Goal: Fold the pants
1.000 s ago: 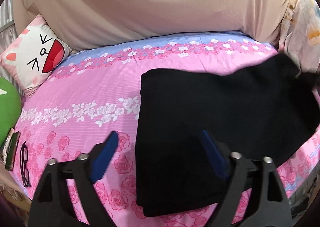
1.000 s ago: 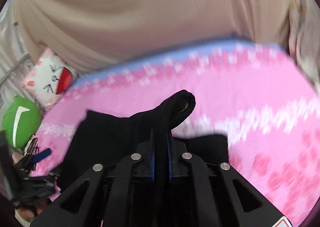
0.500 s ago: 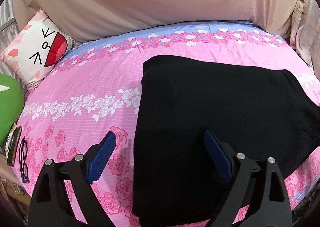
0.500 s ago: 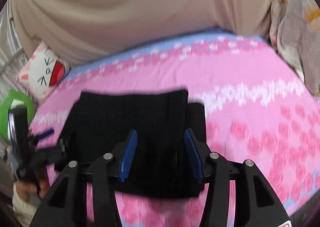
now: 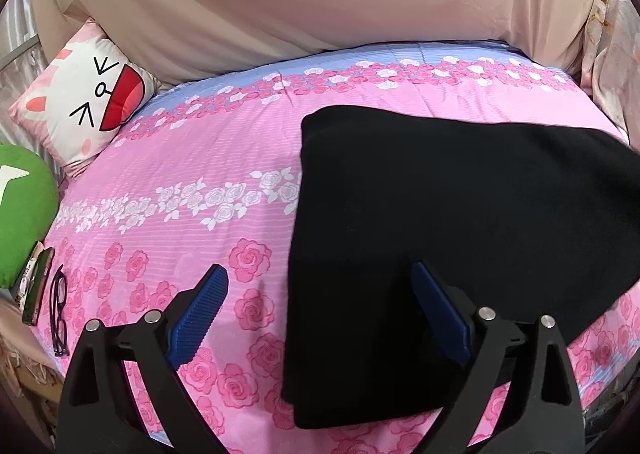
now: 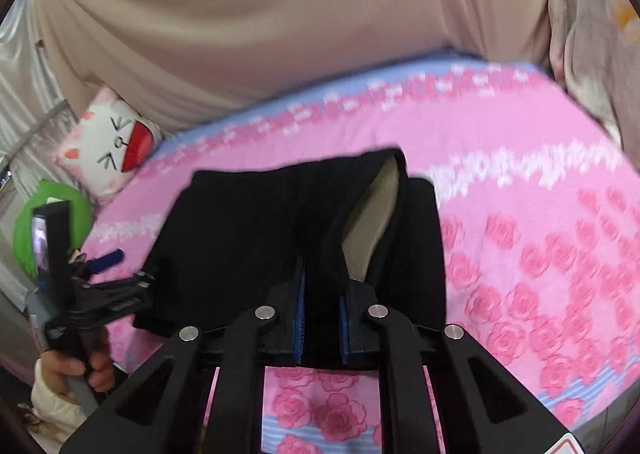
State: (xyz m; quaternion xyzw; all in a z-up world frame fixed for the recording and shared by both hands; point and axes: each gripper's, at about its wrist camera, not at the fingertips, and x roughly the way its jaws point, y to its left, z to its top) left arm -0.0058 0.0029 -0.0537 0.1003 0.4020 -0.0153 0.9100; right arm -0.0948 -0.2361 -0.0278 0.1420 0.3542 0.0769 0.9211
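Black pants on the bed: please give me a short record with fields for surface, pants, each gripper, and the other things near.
surface: bed with pink rose sheet
pants: black pants, folded flat; one edge pinched up, pale lining showing
right gripper: right gripper, jaws closing on a fold of the pants
left gripper: left gripper, jaws opening, nothing between them, above the pants' left edge
other things: cat-face pillow, green cushion, glasses, phone

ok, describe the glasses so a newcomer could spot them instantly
Start at the pink rose-print bed cover and go to its near left corner, below the green cushion. The glasses lie flat beside a phone: thin dark frames, the only wiry thing there.
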